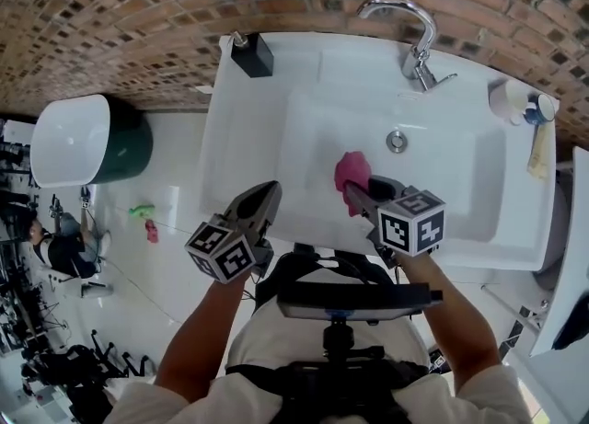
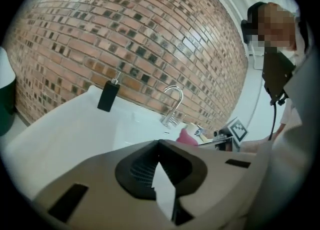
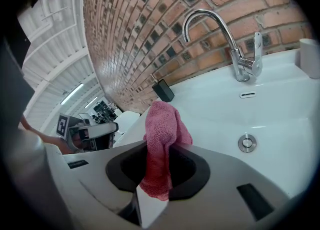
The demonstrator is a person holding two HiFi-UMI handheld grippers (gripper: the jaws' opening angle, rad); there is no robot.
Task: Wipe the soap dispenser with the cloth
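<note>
The right gripper's (image 3: 152, 190) jaws are clamped on the cloth (image 3: 163, 131), a pink, nubbly terry rag that bunches up out of them in a soft, limp fold. The left gripper's (image 2: 161, 171) jaws are pressed together with nothing between them.

In the head view the soap dispenser (image 1: 250, 54) lies at about 11 o'clock from the cloth-bearing right jaws and close to 12 o'clock from the left ones. The left hand looks the nearer of the two, but the rag is in the right, so the wiping hand probably has to reach up and across the basin's left rim.

The dispenser is a dark, flat-sided block with a slim metal pump on top. It stands upright, long axis vertical, on the back left corner of the sink (image 1: 237, 142), against the brick wall (image 1: 138, 8). Its smooth, hard faces should take a wipe easily, though a light bottle could slide or tip if it is not steadied.

The sink is glossy white, and its chrome faucet (image 1: 419, 38) arches at 1 o'clock from the right jaws.
</note>
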